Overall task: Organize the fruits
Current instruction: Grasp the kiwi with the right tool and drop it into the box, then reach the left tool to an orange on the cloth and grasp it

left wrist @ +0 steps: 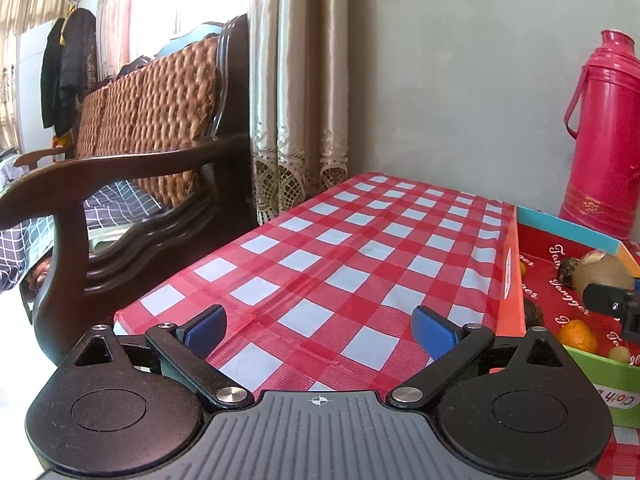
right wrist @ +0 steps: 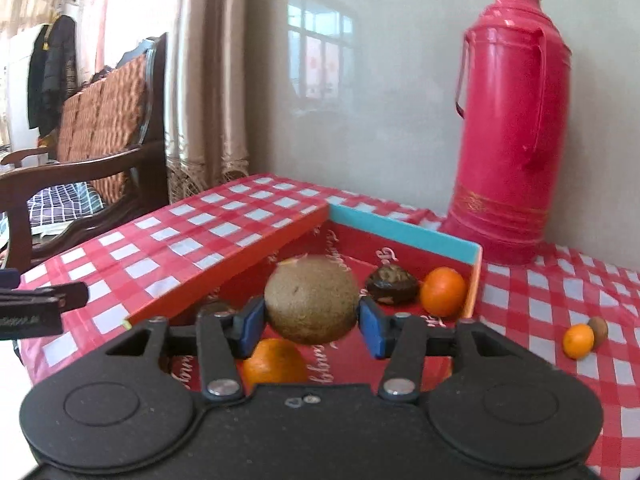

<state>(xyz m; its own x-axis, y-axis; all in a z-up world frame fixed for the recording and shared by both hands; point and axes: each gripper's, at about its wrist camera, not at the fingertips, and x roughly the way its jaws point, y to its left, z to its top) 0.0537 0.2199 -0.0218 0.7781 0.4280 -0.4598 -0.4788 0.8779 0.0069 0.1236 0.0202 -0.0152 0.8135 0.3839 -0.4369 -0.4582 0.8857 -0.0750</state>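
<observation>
My right gripper (right wrist: 312, 318) is shut on a round brown kiwi (right wrist: 311, 299) and holds it above the open red box (right wrist: 404, 230). In the box lie an orange (right wrist: 443, 291), a dark brown fruit (right wrist: 392, 284) and a second orange (right wrist: 275, 362) under the kiwi. An orange (right wrist: 578, 341) and a brown fruit (right wrist: 599, 331) lie on the checked cloth to the right of the box. My left gripper (left wrist: 318, 330) is open and empty over the cloth, left of the box (left wrist: 510, 272). In the left wrist view the kiwi (left wrist: 604, 274) and an orange (left wrist: 578, 335) show in the box.
A tall pink thermos (right wrist: 514, 128) stands behind the box against the grey wall. The table (left wrist: 340, 248) has a red and white checked cloth. A dark wooden chair (left wrist: 132, 168) with a woven back stands to its left, by curtains (left wrist: 300, 80).
</observation>
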